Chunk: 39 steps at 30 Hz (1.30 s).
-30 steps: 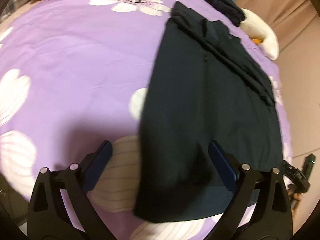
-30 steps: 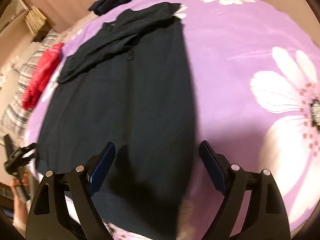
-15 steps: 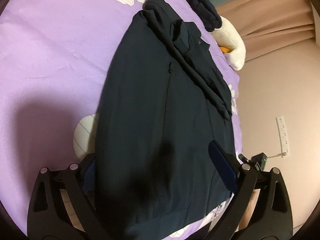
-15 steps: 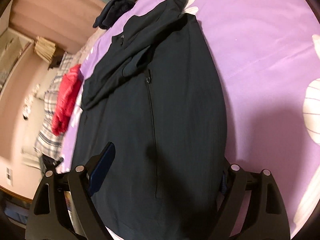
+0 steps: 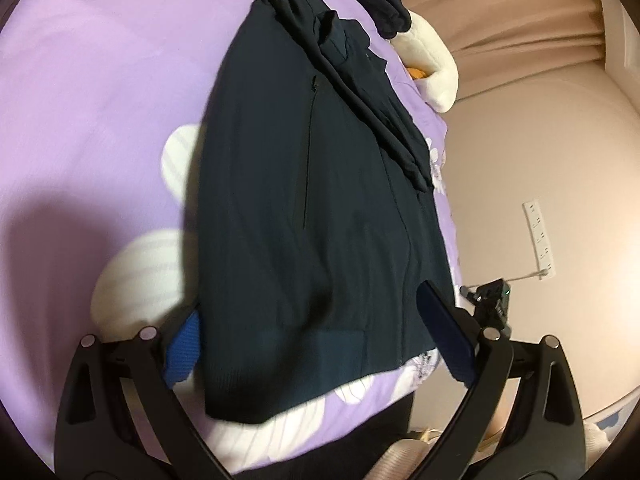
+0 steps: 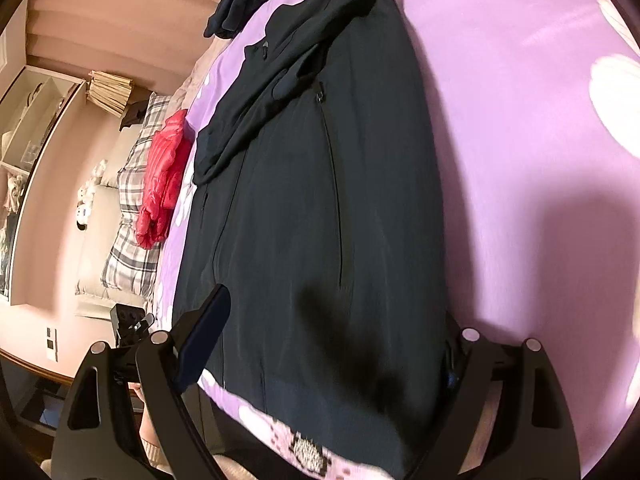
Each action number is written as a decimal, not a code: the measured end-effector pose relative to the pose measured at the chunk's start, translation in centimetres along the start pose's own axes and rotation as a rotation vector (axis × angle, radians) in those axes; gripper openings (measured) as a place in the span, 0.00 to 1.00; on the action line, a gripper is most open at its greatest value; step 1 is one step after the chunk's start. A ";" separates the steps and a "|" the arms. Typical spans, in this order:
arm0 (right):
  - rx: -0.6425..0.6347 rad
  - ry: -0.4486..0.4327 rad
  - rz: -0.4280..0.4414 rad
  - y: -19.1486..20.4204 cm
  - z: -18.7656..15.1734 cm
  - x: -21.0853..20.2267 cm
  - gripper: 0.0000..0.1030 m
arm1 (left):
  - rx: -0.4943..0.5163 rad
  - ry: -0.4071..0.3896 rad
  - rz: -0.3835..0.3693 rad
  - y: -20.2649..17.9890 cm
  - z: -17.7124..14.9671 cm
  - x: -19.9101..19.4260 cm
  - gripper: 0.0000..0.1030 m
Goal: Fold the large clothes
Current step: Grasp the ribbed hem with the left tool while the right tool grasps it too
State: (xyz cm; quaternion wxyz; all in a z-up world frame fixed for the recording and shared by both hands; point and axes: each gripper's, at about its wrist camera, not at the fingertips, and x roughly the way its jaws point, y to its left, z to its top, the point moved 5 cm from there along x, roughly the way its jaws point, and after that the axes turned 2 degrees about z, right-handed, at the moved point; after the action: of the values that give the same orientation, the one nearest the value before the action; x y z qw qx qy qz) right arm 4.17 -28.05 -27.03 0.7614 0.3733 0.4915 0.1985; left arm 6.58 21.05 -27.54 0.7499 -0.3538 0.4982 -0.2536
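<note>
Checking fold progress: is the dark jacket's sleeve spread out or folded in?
Folded in. One sleeve lies diagonally across the chest of the jacket, which otherwise lies flat on the purple bedspread.

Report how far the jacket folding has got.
Done: the dark jacket lies flat on the purple bedspread, with one sleeve folded across its chest. In hand: both the left gripper and the right gripper are open, straddling the hem corners. Left: grip the hem and fold the body up.
</note>
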 end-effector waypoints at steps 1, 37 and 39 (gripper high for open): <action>0.002 0.005 0.001 0.1 -0.4 -0.2 0.84 | -0.011 -0.005 -0.017 0.1 -0.3 -0.3 0.94; 0.009 0.017 0.051 1.1 -2.9 1.2 0.85 | -0.006 -0.007 0.077 -1.8 -0.5 3.5 0.78; -0.002 0.009 0.043 1.2 -2.5 1.5 0.84 | -0.007 -0.008 0.081 -1.8 -0.1 3.8 0.78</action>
State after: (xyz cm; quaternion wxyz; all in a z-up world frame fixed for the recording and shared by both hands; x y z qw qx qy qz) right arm 2.69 -25.34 -27.58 0.7551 0.3820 0.4866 0.2172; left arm 7.82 17.07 -28.31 0.7603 -0.3371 0.5099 -0.2198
